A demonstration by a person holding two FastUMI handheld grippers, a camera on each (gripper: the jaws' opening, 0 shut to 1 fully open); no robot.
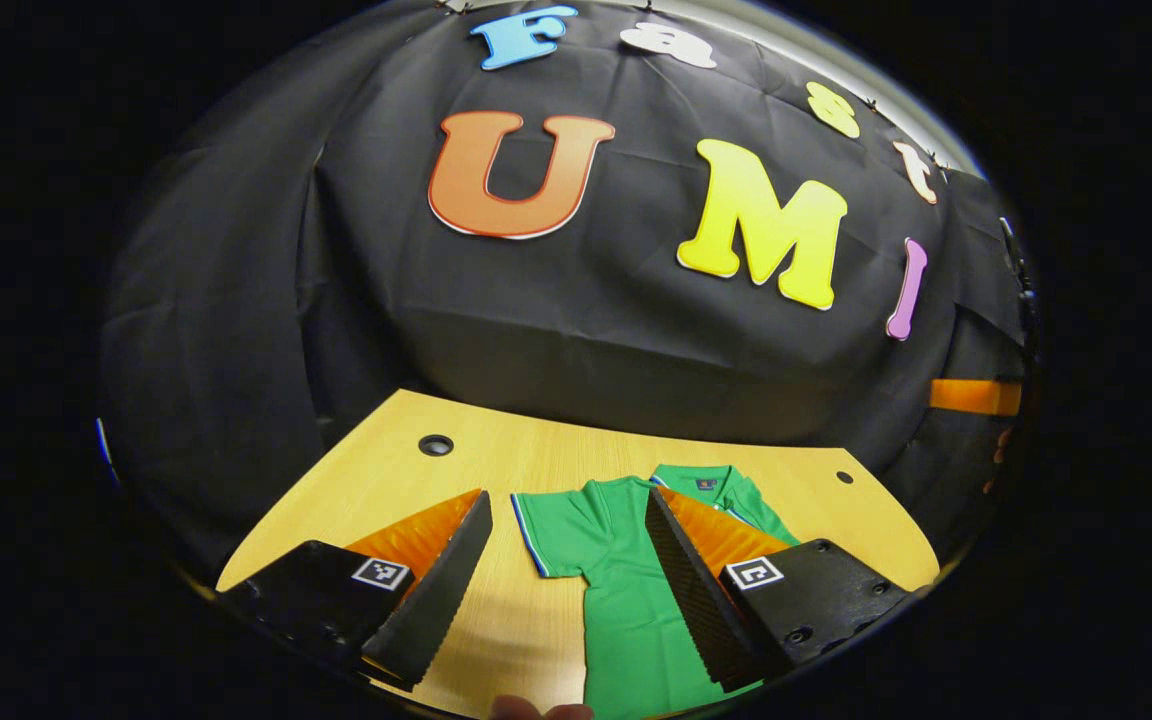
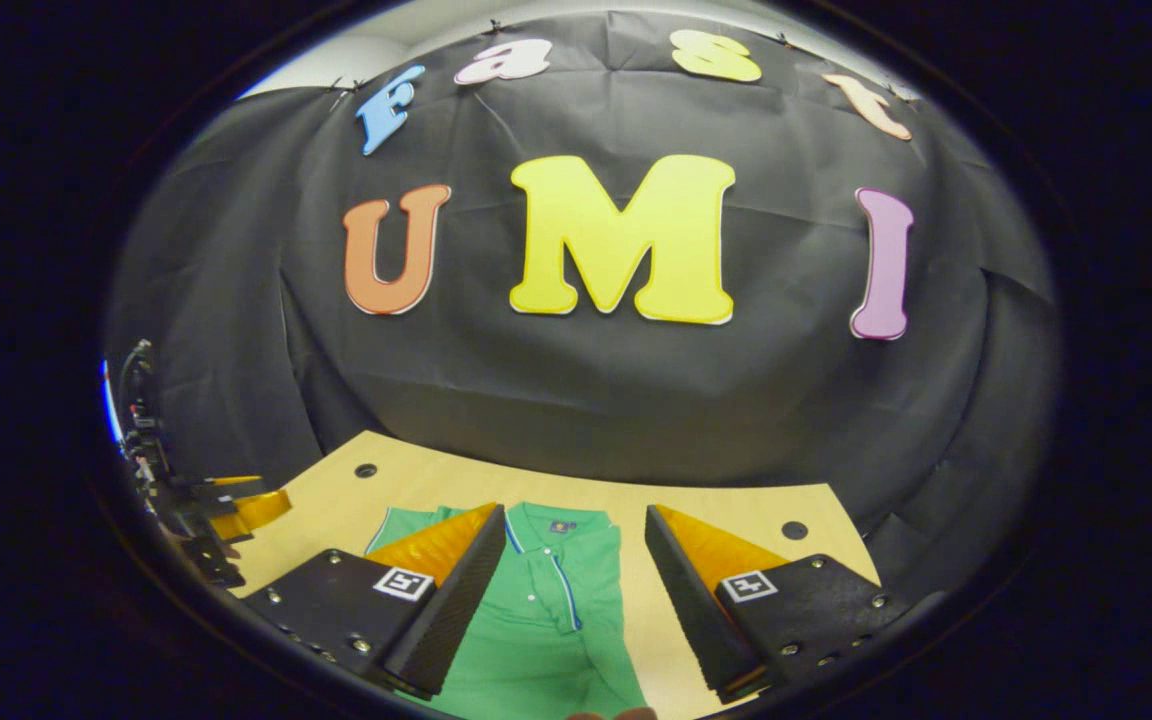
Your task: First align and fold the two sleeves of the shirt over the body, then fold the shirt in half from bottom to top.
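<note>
Green shirt (image 1: 626, 570) hem cut off; left claw (image 1: 568, 560), right claw (image 2: 574, 580) agape.

I observe a light wooden table (image 1: 556, 460) with round cable holes (image 1: 435, 445), backed by creased black cloth wall (image 2: 576, 390). A pale strip shows above the cloth.

A staged recording booth, not a home: black cloth (image 2: 576, 400) hangs as a backdrop wall, clipped along its top edge, behind a pale wooden tabletop (image 1: 526, 460) with round cable holes (image 1: 435, 445), like an office desk.
</note>
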